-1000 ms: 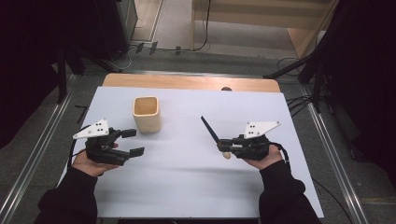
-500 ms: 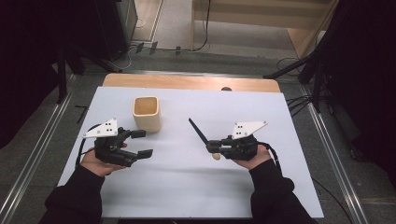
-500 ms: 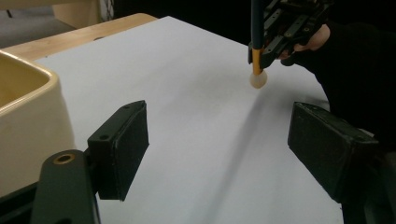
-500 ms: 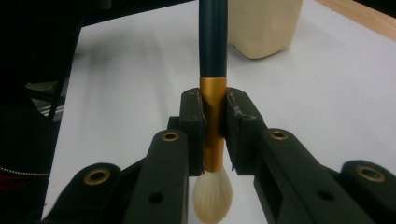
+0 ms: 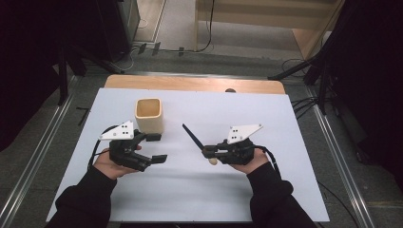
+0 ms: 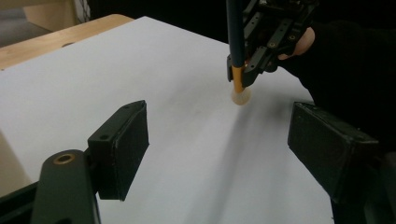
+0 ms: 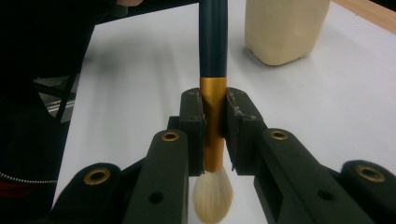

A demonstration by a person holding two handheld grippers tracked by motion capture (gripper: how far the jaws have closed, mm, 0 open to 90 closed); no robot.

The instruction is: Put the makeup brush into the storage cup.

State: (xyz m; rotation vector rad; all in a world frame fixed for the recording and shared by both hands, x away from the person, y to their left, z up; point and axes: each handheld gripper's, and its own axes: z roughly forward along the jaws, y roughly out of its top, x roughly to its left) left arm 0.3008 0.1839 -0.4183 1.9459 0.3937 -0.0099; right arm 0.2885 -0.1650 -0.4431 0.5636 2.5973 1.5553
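I see a white table (image 5: 199, 190) with a wooden strip along its far edge. The cup (image 5: 149, 115), my landmark, stands upright toward the far left; I cannot see inside it. Just in front of the cup, my left gripper (image 5: 156, 147) has its jaws wide apart. To the cup's right, my right gripper (image 5: 207, 151) clamps the brush (image 5: 192, 138) by its gold ferrule, bristles near the table.

White-covered table (image 5: 285, 190) bears 1 tan cup (image 5: 148, 115).
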